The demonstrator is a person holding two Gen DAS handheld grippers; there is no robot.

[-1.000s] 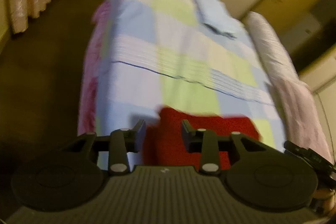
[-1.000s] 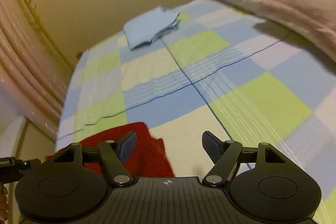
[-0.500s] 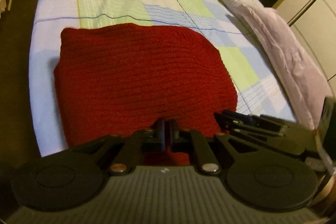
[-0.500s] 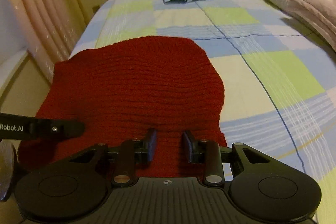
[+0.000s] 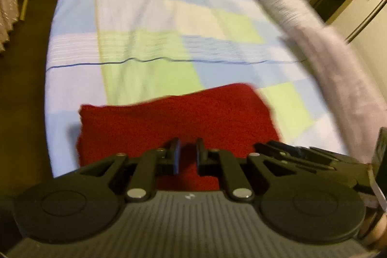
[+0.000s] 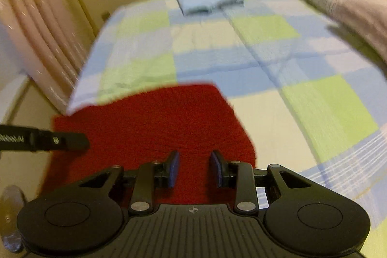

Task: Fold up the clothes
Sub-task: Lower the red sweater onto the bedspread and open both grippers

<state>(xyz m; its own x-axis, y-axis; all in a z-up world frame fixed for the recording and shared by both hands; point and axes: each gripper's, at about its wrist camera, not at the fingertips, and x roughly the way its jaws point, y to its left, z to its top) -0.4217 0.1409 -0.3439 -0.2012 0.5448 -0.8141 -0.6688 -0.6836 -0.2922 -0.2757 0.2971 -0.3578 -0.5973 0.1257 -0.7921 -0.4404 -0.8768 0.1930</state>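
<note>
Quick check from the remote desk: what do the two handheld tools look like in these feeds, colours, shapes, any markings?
Both tools are matte black plastic. The left tool has a ribbed grey-black body, two round discs either side, silver rivets on its linkage arms and a small white mark at the centre. The right tool has the same build, with blue pads and a small crosshair emblem. White lettering runs along the left tool's side in the right wrist view; it is blurred.

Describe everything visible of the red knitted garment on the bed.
The red garment is a deep red, fuzzy-looking knit, its details blurred. It lies fairly flat near the front edge of the checked bedspread, far from the folded blue cloth. The left gripper and right gripper both have its near edge between their fingers; whether the pads pinch it is unclear.
</note>
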